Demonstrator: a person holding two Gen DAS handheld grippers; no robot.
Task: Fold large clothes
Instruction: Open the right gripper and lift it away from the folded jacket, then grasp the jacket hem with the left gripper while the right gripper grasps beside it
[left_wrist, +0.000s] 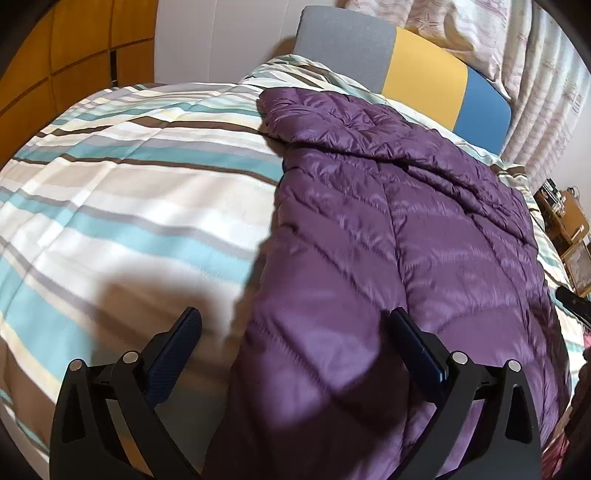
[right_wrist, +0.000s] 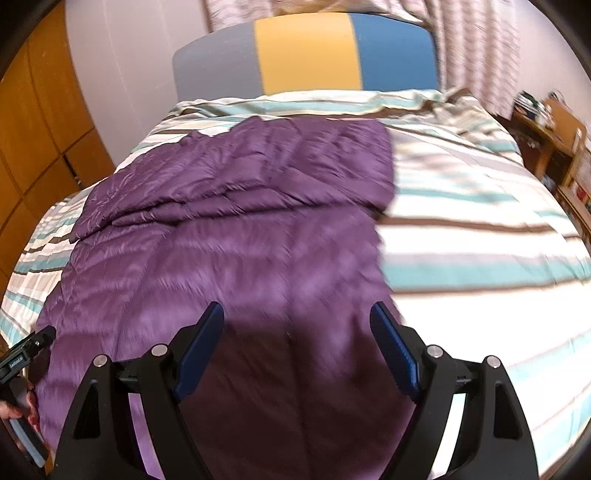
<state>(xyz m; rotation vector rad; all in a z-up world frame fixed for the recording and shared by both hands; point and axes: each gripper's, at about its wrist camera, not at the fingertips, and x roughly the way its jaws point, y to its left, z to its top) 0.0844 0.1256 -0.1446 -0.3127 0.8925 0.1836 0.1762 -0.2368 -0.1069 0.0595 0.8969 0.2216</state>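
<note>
A purple quilted down coat lies flat on a striped bed cover, stretching toward the headboard. Its upper part is folded over in a rumpled band. My left gripper hangs open above the coat's near left edge, one finger over the bedding, the other over the coat. My right gripper stands open above the coat's near end, nothing between its blue pads. The coat is held by neither gripper. In the right wrist view a hand on the left tool shows at the lower left.
The headboard has grey, yellow and blue panels, with patterned curtains behind it. Wooden wardrobe doors stand on the left. A wooden bedside shelf with small items is on the right. The striped bed cover spreads wide beside the coat.
</note>
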